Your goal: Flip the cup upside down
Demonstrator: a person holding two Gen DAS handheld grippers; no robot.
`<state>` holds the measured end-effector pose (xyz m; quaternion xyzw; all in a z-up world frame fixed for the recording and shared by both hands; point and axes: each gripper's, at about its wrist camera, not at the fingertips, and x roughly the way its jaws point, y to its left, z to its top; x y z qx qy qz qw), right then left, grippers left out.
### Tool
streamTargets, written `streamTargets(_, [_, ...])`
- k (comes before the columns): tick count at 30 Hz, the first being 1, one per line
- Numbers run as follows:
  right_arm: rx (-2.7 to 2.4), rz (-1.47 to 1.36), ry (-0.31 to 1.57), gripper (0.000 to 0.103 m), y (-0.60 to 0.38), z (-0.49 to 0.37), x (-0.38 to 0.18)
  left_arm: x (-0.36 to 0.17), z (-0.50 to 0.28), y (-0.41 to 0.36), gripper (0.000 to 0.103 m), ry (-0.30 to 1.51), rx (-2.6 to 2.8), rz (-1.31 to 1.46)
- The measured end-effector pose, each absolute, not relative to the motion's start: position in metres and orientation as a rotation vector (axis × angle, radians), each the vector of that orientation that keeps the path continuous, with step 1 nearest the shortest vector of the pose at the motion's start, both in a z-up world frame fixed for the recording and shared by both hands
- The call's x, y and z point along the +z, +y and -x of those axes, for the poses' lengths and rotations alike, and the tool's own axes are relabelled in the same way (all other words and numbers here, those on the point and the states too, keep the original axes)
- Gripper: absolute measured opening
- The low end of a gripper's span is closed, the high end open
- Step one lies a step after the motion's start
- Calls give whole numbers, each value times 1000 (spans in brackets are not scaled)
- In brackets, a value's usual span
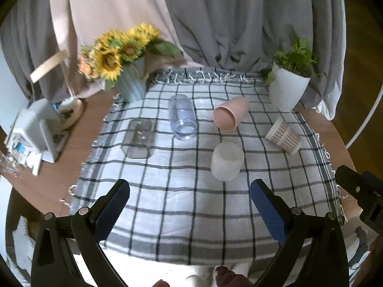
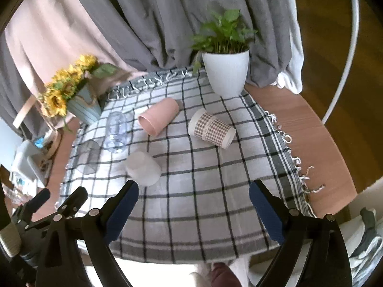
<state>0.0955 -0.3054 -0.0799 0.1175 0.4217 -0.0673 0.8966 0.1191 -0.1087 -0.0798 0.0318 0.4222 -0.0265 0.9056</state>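
In the left wrist view, the left gripper [image 1: 189, 198] hangs with its fingers spread wide and nothing between them. Just ahead and slightly right of it stands the frosted white cup [image 1: 227, 161], apparently already mouth-down. Farther ahead lie the pink cup [image 1: 231, 114], the clear tumbler [image 1: 182, 117] and, off to the left, the square glass [image 1: 140, 140], all on their sides. The checked paper cup [image 1: 283, 135] lies ahead to the right. The pink cup looks stiff, light and smooth; a grip across its body near the middle seems safest. The glass pieces would be slippery and breakable.

In the right wrist view, the right gripper [image 2: 194, 198] is likewise spread and empty. The paper cup lies straight ahead, soft-walled, so a gentle squeeze suits it. The potted plant [image 2: 226, 71] stands beyond, and the sunflower pot [image 2: 82, 108] far left; neither blocks the approach over the checked cloth [image 2: 203, 203].
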Motion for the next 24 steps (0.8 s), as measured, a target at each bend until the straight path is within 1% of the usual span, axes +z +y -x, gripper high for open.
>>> streamTargets(12, [-157, -220, 750, 96, -268, -22, -43, -41, -49, -77, 103, 793, -64, -54])
streamTargets(24, [-158, -193, 675, 96, -244, 19, -25, -24, -15, -59, 103, 736, -67, -42])
